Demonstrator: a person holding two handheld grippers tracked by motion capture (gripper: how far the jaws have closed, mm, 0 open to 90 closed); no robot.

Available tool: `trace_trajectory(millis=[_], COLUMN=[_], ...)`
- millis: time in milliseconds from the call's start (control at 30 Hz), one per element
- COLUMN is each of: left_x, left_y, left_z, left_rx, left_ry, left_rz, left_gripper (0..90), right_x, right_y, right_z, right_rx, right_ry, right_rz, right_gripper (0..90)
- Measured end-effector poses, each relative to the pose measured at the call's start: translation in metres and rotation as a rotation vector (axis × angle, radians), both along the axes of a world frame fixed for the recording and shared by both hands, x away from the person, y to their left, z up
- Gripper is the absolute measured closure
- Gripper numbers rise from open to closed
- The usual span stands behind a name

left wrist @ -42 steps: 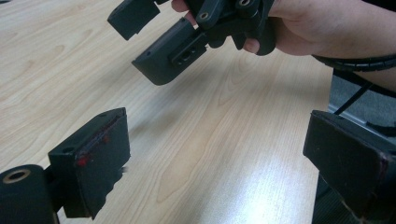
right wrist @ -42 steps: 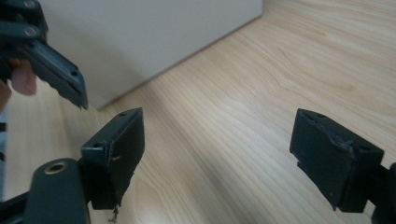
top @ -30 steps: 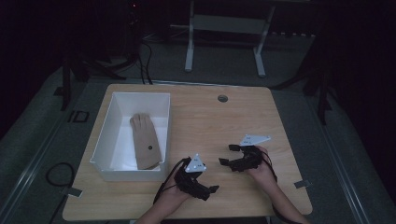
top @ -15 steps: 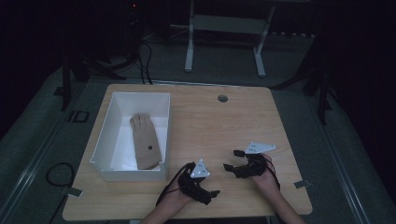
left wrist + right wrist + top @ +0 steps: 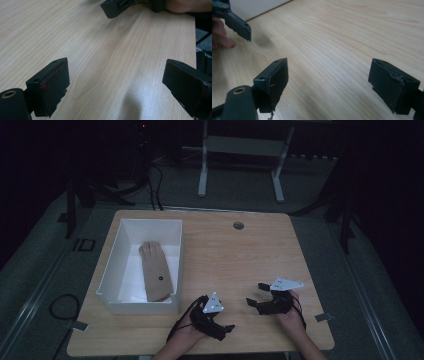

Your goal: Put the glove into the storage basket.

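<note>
At the left of the wooden tabletop (image 5: 235, 255) sits a white bin (image 5: 113, 270), and inside it a tan glove (image 5: 156, 276) lies flat, its long axis running away from the person, fingers pointing to the far end and cuff toward the near wall, leaning slightly toward the bin's right side. Just right of the bin's near corner, close to the front edge, the left claw (image 5: 229, 328) rests low over bare wood in the person's hand, its jaws spread wide with nothing between them; its own view shows only wood grain in the gap. A little further right, the right claw (image 5: 256, 295) hovers at the same near edge, aimed leftward, jaws likewise parted and empty. Both claws are well apart from the glove. A small round grommet (image 5: 238, 225) sits near the tabletop's far edge.
</note>
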State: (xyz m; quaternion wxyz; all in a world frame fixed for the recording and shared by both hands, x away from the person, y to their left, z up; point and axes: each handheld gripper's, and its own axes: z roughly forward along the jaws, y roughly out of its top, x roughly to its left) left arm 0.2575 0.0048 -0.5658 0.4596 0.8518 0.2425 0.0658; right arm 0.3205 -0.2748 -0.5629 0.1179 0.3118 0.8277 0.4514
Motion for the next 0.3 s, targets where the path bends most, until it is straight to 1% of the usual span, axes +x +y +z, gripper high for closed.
trace_trajectory(millis=[67, 133, 300], left_x=[0.0002, -0.0001, -0.001], left_y=[0.0009, 0.0011, 0.0007], left_z=[-0.0005, -0.0005, -0.0005], left_rx=[-0.003, 0.0, 0.005], left_ry=[-0.001, -0.005, -0.012], left_rz=[0.002, 0.007, 0.002], left_gripper=[7.7, 7.7, 7.7], right_x=[0.0001, 0.0005, 0.0012], right_y=[-0.0013, -0.0007, 0.0007], right_z=[0.0001, -0.0001, -0.0004], right_rx=[0.005, -0.003, -0.015], right_ry=[0.002, 0.003, 0.011], right_rz=[-0.015, -0.022, -0.019], right_gripper=[14.4, 14.4, 14.4])
